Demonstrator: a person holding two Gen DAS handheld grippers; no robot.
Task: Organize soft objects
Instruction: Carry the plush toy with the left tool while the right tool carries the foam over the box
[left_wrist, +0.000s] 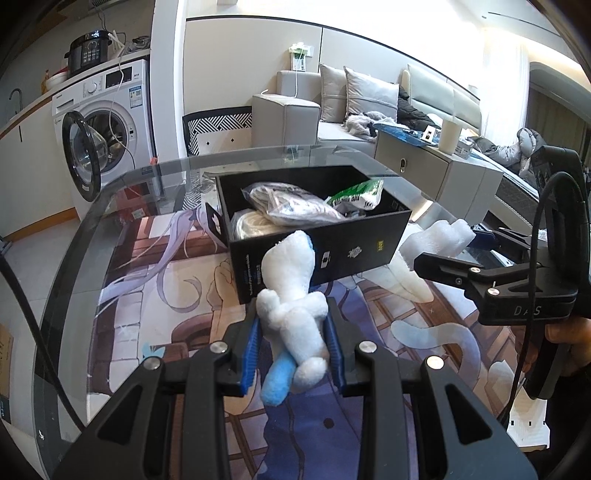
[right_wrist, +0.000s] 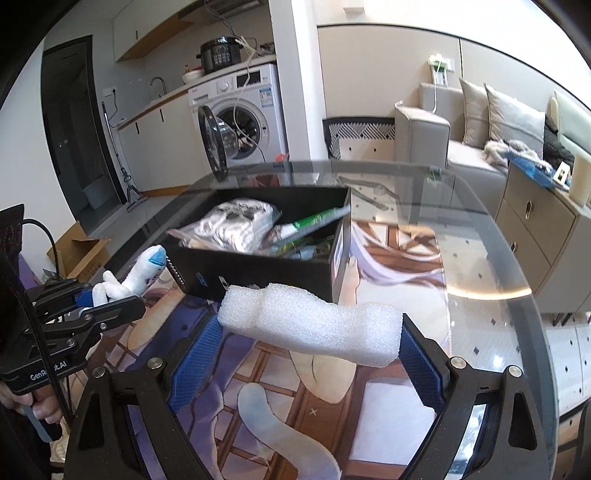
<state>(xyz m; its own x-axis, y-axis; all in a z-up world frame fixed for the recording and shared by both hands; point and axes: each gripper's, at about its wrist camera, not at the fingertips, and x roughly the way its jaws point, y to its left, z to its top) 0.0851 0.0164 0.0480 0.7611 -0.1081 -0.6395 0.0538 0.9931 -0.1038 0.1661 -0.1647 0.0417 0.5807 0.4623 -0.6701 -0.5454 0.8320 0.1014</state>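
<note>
A white and blue plush toy (left_wrist: 291, 280) sticks up between the blue pads of my left gripper (left_wrist: 293, 309), which is shut on its body. Just ahead of it stands an open black box (left_wrist: 325, 254) on the glass table; the box holds a clear bag of grey-white fabric (left_wrist: 291, 206) and a green-white packet (left_wrist: 358, 195). My right gripper (right_wrist: 310, 325) is shut on a white foam piece (right_wrist: 314, 328) that lies crosswise between its pads, near the box's front wall (right_wrist: 258, 273). The left gripper (right_wrist: 110, 295) with the plush (right_wrist: 144, 273) shows at the left.
The round glass table (right_wrist: 491, 258) lies over a printed cartoon mat (left_wrist: 177, 280). Beyond it are a washing machine (left_wrist: 107, 110) with its door open, a grey sofa (left_wrist: 332, 107) and a beige drawer cabinet (right_wrist: 535, 229). A cardboard box (right_wrist: 81, 251) sits on the floor.
</note>
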